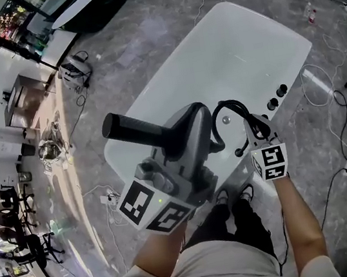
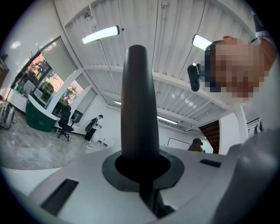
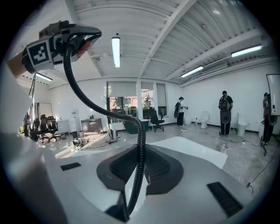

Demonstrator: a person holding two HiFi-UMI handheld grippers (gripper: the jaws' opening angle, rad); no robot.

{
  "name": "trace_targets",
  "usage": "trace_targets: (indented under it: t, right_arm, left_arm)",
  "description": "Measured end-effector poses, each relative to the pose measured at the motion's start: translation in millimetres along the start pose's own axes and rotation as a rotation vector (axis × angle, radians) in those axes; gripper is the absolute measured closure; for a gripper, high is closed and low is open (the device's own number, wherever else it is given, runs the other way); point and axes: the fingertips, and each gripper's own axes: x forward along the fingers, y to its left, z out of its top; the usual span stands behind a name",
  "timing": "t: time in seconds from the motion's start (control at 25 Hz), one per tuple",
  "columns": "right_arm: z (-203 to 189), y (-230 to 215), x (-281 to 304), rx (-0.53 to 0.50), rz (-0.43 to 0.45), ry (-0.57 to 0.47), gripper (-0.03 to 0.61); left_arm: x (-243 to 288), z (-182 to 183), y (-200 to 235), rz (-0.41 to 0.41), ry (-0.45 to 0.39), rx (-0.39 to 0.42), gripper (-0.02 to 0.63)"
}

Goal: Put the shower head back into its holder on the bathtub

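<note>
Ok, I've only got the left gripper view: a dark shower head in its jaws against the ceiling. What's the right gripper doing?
Observer: The right gripper is shut on the black hose, which loops up to the left gripper.
Operator: Where's the bathtub?
Observer: In the head view the white bathtub lies below and ahead of both grippers.
Operator: Anything on its rim?
Observer: Dark knobs sit on the rim, just beyond the right gripper in the head view.
</note>
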Motion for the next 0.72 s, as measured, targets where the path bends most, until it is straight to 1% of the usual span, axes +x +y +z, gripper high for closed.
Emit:
trace_targets:
  t: [0.04, 0.12, 0.24, 0.4, 0.52, 0.72]
  right_arm:
    - [2.7, 2.2, 1.0, -0.016, -0.007, -0.012, 0.52]
    - [-7.7, 13.7, 2.3, -0.058, 0.004, 0.008, 0.52]
    - [-49.0, 33.5, -3.2, -0.082, 0.039, 0.103, 0.52]
    - [-102.7, 46.4, -6.3, -0.095, 0.054, 0.237, 0.52]
    - [-127.8, 55.2, -3.1, -0.127, 0.077, 0.32, 0.52]
    - [-159.8, 62.6, -6.8, -0.138, 0.088, 0.403, 0.52]
  left_arm:
    - [-0.7, 3.4, -3.0, -0.014, -0.001, -0.005, 0.6]
    - [-4.6, 9.6, -5.6, -0.034, -0.007, -0.013, 0.6]
    - [-11.2, 18.6, -8.0, -0.061, -0.02, -0.023, 0.6]
    - [-15.6, 24.3, -8.5, -0.098, -0.023, -0.03, 0.6]
    - [-18.3, 20.2, -5.3, -0.11, -0.004, -0.04, 0.6]
    - [-16.3, 13.9, -7.3, -0.131, 0.033, -0.052, 0.6]
